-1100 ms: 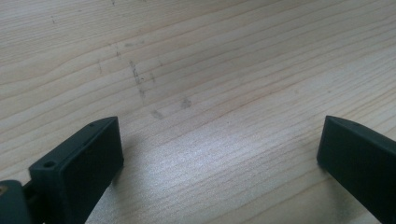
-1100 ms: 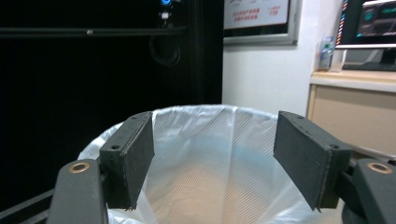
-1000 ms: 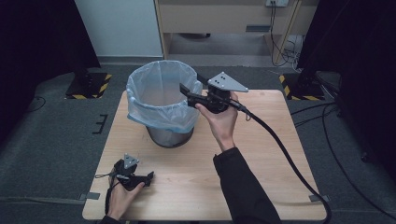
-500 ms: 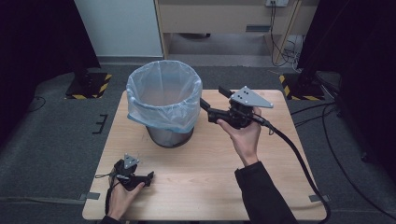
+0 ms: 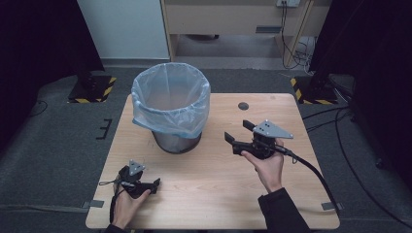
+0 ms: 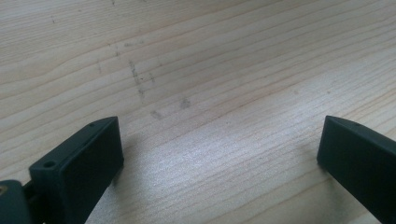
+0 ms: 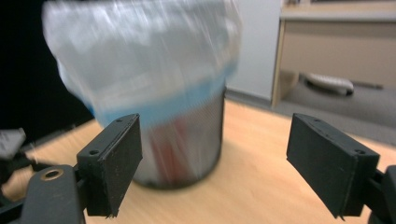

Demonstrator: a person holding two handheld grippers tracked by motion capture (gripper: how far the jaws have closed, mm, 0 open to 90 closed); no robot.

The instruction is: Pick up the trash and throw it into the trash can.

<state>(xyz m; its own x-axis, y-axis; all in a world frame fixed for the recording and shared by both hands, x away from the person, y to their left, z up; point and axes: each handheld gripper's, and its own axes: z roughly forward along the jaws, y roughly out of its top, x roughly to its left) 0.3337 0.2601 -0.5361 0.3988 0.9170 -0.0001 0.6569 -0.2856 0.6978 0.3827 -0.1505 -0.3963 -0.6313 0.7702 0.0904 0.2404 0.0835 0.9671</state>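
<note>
A metal mesh bin (image 5: 176, 141) lined with a pale blue plastic bag (image 5: 170, 97) stands at the back left of the wooden table (image 5: 214, 194). My right gripper (image 5: 239, 132) hovers to the right of the bin, held in a hand, jaws open and pointing left at it with nothing between them. In the right gripper view the bin (image 7: 187, 140) is blurred, with something red showing through the mesh. My left gripper (image 5: 156, 183) rests low on the table near the front left, open. In the left gripper view the jaws stand wide apart over bare wood (image 6: 210, 93).
A small dark round hole (image 5: 243, 106) marks the table behind my right gripper. A thick cable (image 5: 316, 174) trails from the right gripper off the table's right front. A cabinet (image 5: 233, 19) and stands with hazard-striped bases (image 5: 92, 90) are on the floor beyond.
My right gripper has pulled back from over the bin's rim, moving right and toward the front, and now sits lower beside the bin. The left gripper has stayed put.
</note>
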